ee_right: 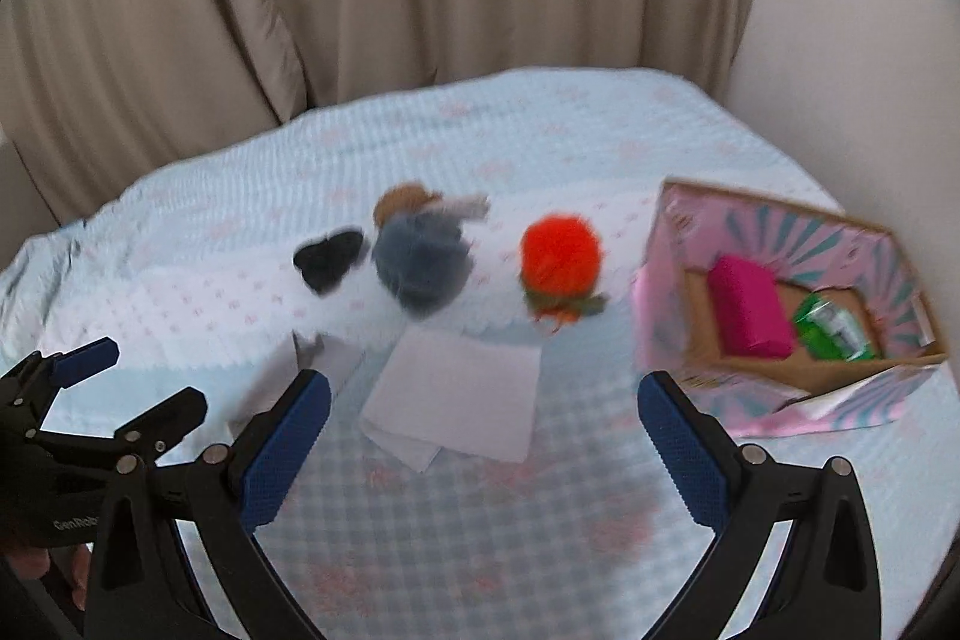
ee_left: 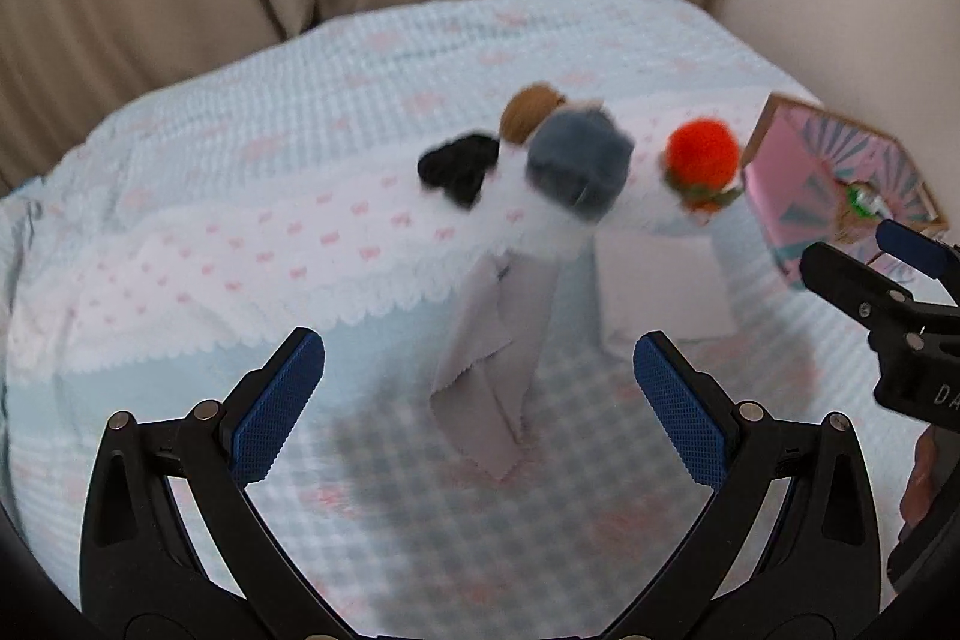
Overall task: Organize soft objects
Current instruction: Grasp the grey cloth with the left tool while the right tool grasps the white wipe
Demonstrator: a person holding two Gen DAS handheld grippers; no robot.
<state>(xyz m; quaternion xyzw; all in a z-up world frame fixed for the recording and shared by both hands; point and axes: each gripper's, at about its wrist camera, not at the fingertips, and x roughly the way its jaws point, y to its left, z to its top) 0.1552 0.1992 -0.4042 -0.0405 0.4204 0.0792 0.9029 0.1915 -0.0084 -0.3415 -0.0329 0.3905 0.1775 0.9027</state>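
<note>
Your left tool [ee_left: 480,400] and right tool [ee_right: 483,445] both hang over the bed [ee_right: 420,550] with jaws apart, gripping nothing. Watch the grey cloth [ee_left: 492,358]: it is limp and could slip from a shallow pinch or drag the white folded cloth [ee_right: 462,400] beside it. Mid-bed lie 4 blurred fuzzy pieces: black [ee_right: 330,259], tan [ee_right: 402,199], blue-grey [ee_right: 420,262], and an orange pompom [ee_right: 561,250]. The box [ee_right: 672,292] sits near the bed's right edge.

A: What is too blurred to read?
B: The grey plush [ee_right: 422,261] left of the pink box [ee_right: 672,292]; its shape smears, and it hides part of the brown plush [ee_right: 403,200] behind it.
A: Inside the box?
B: The green packet [ee_right: 834,328]; its label is too small to read.
</note>
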